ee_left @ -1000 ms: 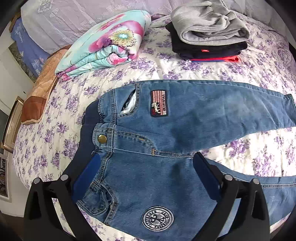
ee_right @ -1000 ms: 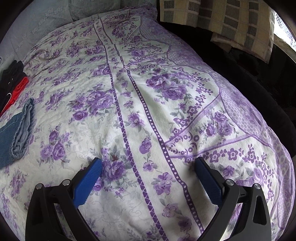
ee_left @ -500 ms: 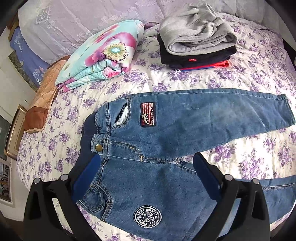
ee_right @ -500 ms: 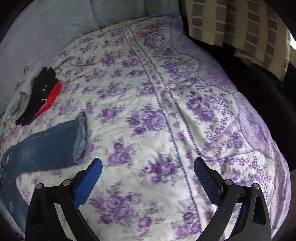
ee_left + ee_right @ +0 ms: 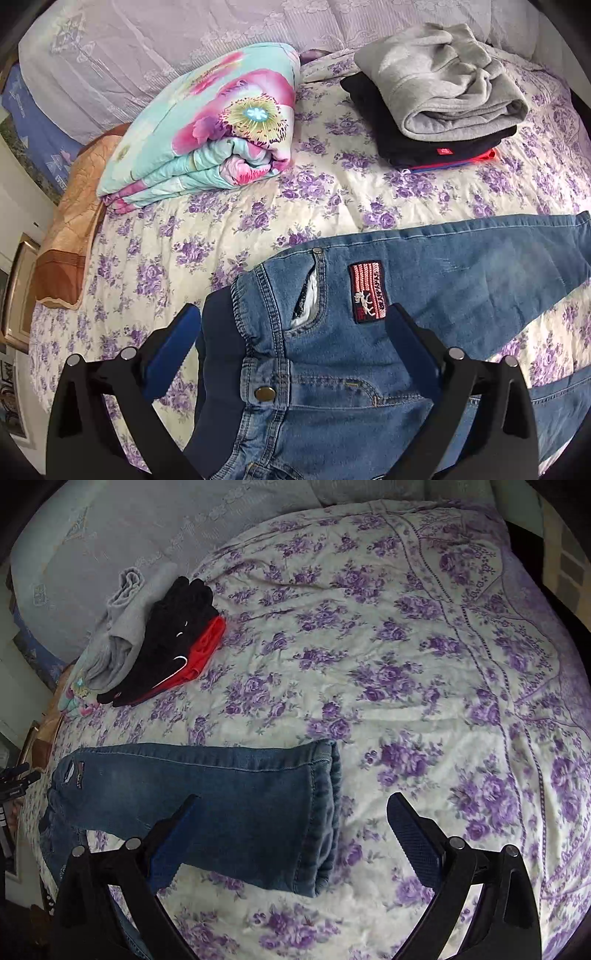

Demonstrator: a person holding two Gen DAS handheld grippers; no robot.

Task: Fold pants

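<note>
One floral bedspread (image 5: 406,664) — jeans (image 5: 369,369), folded clothes (image 5: 436,103)

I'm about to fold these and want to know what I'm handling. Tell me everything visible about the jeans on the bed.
The jeans are small, blue, faded denim with orange stitching, a dark elastic waistband, a brass button, a red embroidered patch and an open pocket showing white lining. They lie flat, front up, unfolded on the floral bedspread, legs spread apart. One leg's hemmed cuff lies between the open right gripper's fingers; the open left gripper straddles the waist. Neither visibly grips them.
</note>
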